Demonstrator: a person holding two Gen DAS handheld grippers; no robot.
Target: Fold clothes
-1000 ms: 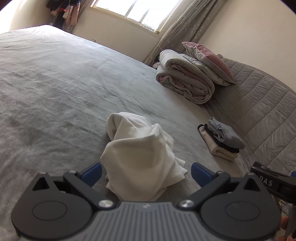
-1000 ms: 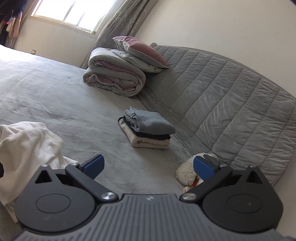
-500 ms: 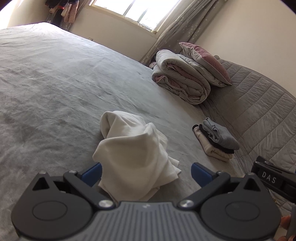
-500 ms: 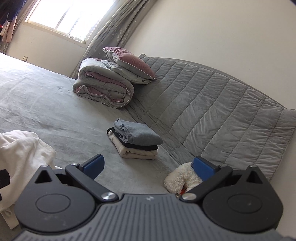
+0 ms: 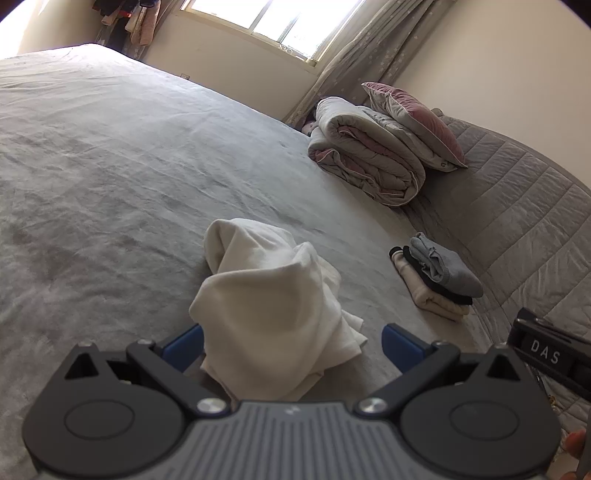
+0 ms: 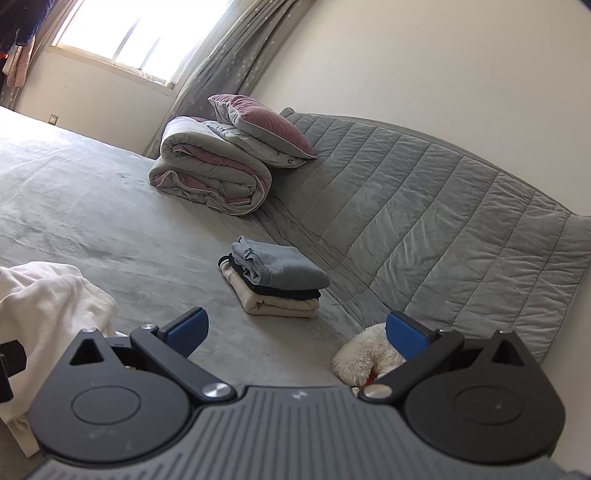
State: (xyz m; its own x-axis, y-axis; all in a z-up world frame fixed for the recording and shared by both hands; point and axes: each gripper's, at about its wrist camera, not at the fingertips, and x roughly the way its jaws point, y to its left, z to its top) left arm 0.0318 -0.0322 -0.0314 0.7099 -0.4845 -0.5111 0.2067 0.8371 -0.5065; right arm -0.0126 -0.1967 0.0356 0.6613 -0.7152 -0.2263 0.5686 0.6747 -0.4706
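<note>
A crumpled cream-white garment [image 5: 273, 299] lies in a heap on the grey bed [image 5: 110, 177]. It sits just in front of my left gripper [image 5: 291, 349], which is open and empty, its blue pads either side of the heap's near edge. The garment also shows at the left of the right wrist view [image 6: 44, 306]. My right gripper [image 6: 297, 328] is open and empty, held above the bed to the right of the heap. A stack of three folded clothes [image 6: 273, 282], grey on black on cream, lies near the headboard; it shows in the left wrist view too [image 5: 432, 277].
A rolled grey-pink duvet [image 5: 365, 162] with a pillow [image 5: 413, 122] on it lies at the far end. A quilted grey headboard [image 6: 436, 221] runs along the right. A white plush toy [image 6: 365, 354] lies by it. A window [image 5: 266, 22] is behind.
Both grippers have shifted slightly; the garment and the folded stack lie where they were. Both stay open.
</note>
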